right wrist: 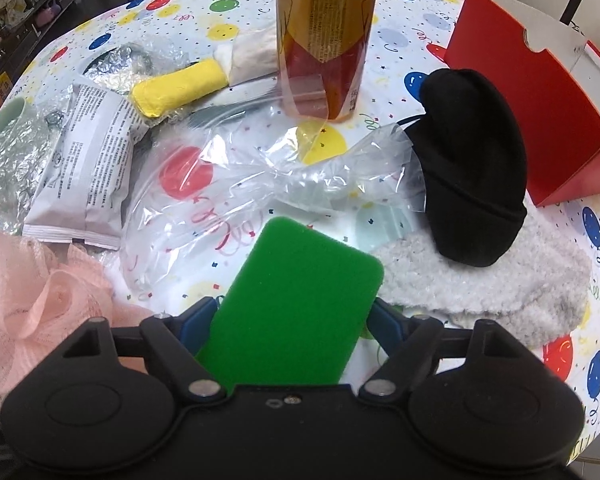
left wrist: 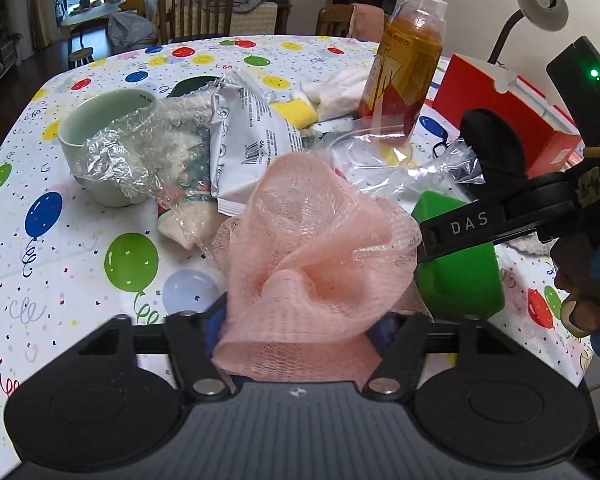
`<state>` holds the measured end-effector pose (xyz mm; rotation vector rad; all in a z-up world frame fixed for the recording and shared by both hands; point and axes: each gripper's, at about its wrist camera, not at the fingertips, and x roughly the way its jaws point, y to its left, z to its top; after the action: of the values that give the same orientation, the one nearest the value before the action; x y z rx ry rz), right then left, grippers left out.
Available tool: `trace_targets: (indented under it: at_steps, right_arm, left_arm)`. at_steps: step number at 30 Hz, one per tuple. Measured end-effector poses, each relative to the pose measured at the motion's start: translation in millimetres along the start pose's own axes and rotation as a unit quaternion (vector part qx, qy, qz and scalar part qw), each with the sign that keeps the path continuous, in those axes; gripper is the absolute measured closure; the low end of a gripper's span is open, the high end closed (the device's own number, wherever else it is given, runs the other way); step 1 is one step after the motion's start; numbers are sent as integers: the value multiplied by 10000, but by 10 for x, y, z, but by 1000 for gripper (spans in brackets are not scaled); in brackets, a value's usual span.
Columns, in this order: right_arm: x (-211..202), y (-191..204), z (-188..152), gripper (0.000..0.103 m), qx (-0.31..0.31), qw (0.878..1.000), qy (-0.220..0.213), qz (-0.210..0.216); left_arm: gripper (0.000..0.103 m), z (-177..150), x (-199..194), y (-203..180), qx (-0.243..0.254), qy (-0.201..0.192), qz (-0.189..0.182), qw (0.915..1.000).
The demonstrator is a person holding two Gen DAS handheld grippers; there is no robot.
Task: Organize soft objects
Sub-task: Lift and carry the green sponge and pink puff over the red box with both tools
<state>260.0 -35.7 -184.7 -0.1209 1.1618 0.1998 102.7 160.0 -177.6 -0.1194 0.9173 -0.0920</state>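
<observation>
On balloon-print tablecloth point(left wrist: 80, 264), mid-clutter: left gripper point(left wrist: 300, 332) pinched pink mesh pouf point(left wrist: 320, 240), netting bunched between jaws, billowing forward. Right gripper point(right wrist: 288, 320) pinched green sponge point(right wrist: 296, 296), long axis running straight ahead from claw, far end raised. Pouf lay just left of sponge. Clear plastic bag point(right wrist: 260, 176) directly ahead of right gripper, nearer that hand.
</observation>
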Motion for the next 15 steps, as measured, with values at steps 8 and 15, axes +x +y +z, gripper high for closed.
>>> trace_targets:
  at_steps: [8,15]
  right_arm:
    - [-192,-61,-27,26,-112,9998,-173,35]
    - [-606,-170,34,26,-176,9972,-677,255]
  left_arm:
    - [70,-11,-92,45,-19,-62,-90,9999]
    - [70,35,-289,65,-69,-153,-143,9998]
